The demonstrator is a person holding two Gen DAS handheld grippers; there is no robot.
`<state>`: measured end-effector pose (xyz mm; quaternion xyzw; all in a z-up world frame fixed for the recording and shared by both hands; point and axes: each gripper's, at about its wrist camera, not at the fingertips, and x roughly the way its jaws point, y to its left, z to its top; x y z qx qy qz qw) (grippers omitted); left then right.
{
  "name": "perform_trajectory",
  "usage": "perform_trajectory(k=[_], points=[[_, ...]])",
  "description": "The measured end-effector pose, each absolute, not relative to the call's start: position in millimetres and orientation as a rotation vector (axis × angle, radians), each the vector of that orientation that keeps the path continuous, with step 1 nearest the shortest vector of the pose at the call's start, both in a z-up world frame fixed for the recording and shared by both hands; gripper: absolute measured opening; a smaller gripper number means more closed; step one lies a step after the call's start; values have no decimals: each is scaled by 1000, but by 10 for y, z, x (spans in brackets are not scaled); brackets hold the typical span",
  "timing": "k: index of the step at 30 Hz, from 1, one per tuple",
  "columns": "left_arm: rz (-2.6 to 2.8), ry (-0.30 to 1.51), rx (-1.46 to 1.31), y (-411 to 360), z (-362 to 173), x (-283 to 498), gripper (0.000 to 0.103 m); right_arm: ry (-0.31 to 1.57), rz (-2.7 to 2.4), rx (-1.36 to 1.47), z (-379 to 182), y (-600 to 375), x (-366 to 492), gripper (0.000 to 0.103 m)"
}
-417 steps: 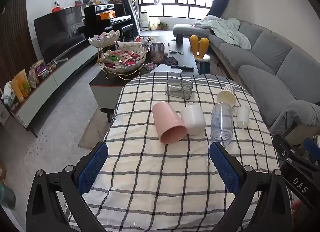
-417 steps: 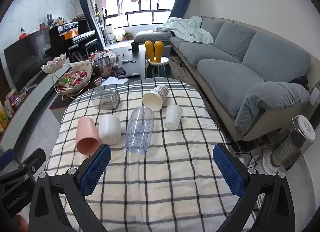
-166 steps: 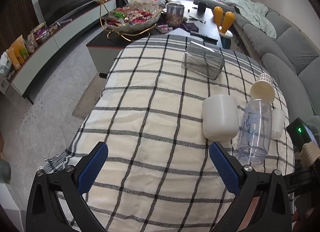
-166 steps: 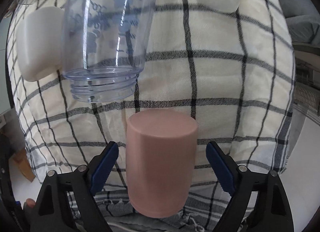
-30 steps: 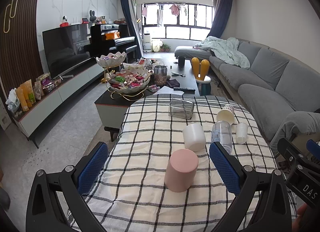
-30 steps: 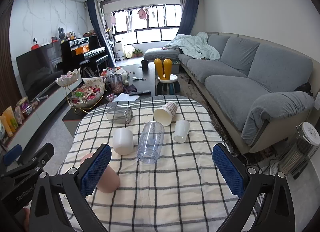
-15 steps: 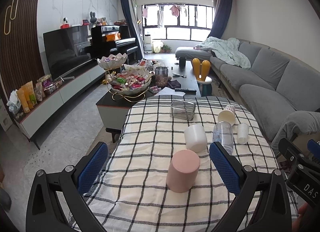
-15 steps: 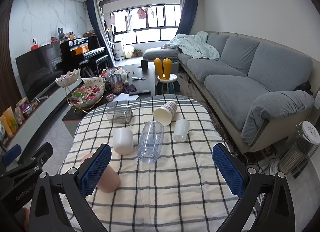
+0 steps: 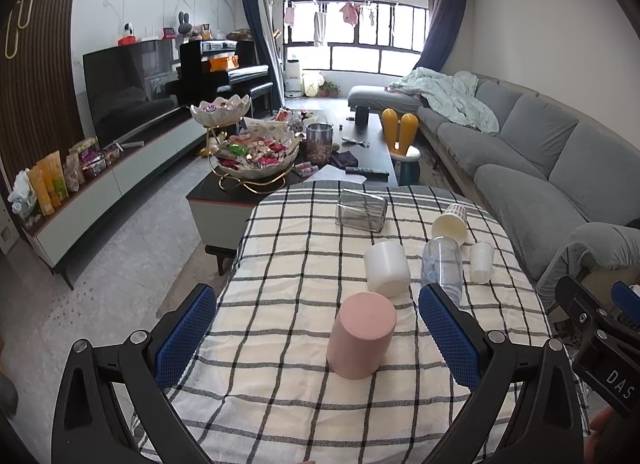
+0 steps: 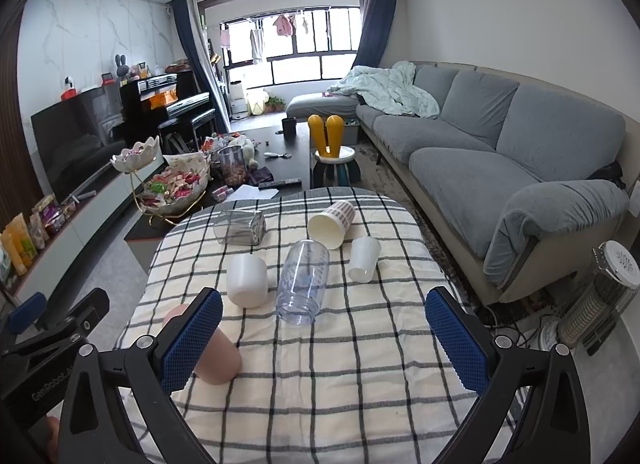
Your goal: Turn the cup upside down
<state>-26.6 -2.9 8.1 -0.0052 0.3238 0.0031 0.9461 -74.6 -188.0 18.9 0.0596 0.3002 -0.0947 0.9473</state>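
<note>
A pink cup (image 9: 362, 334) stands upside down, base up, on the checked tablecloth (image 9: 280, 304). In the right wrist view the pink cup (image 10: 218, 360) is partly hidden behind that gripper's left finger. My left gripper (image 9: 318, 338) is open and empty, back from the cup, which shows between its fingers. My right gripper (image 10: 322, 338) is open and empty above the near part of the table. A white cup (image 9: 387, 269) lies on its side behind the pink one; it also shows in the right wrist view (image 10: 247, 281).
A clear plastic bottle (image 10: 303, 282), a small white cup (image 10: 363, 259), a patterned paper cup (image 10: 331, 222) and a clear glass box (image 10: 240, 227) lie on the table. A coffee table with a snack bowl (image 9: 260, 152) stands beyond. A grey sofa (image 10: 500, 152) is on the right.
Since 5.5 s ago my right gripper let go of the pink cup, which now stands upside down. Both grippers have drawn back; in the last second little has moved.
</note>
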Motion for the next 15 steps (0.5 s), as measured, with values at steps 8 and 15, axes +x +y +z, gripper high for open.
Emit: perform_trajectory(k=[8,15], points=[[20,658,-8,-8,66,-278,103,614,-194,123,198,-1879,-746,102],[25,657,-3,12,71,-276,103,613,-193,121,194,-1876,-745,102]])
